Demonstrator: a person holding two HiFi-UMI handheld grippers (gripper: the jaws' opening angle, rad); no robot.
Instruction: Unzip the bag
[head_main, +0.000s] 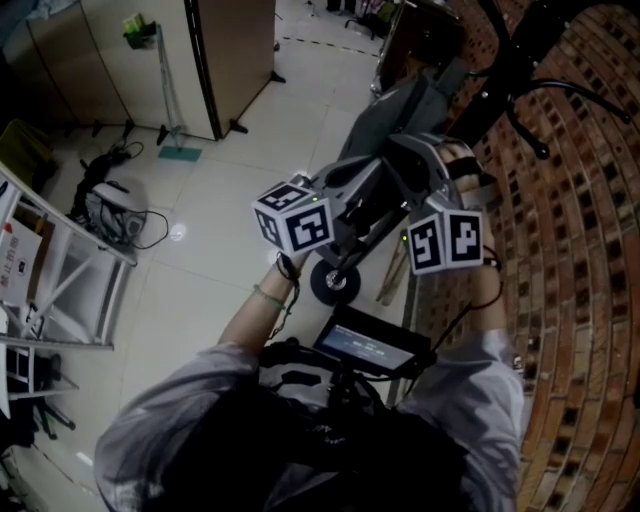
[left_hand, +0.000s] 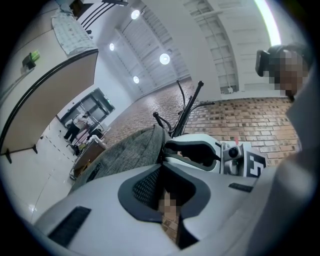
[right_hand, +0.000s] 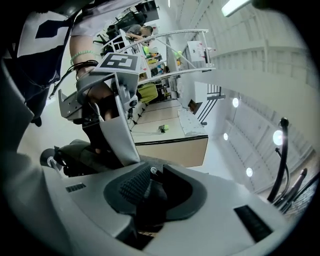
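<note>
- Bag (head_main: 405, 105): grey fabric, close to the brick wall (head_main: 570, 260) and beside a black metal frame (head_main: 525, 70). Tiled floor (head_main: 220, 170) lies below.
- Left gripper (left_hand: 162, 168): jaws clenched fully together. The bag's grey cloth runs right up to the tips. Whether a fold is pinched between them: cannot tell.
- Right gripper (right_hand: 155, 171): jaws clamped on a dark zipper pull (right_hand: 151, 196), with a small metal rivet showing at its top end.
- Both grippers are at the bag with their tips near one another. Each shows in the other's gripper view.
- In the head view both marker cubes face the camera, the left one lower left of the bag.
</note>
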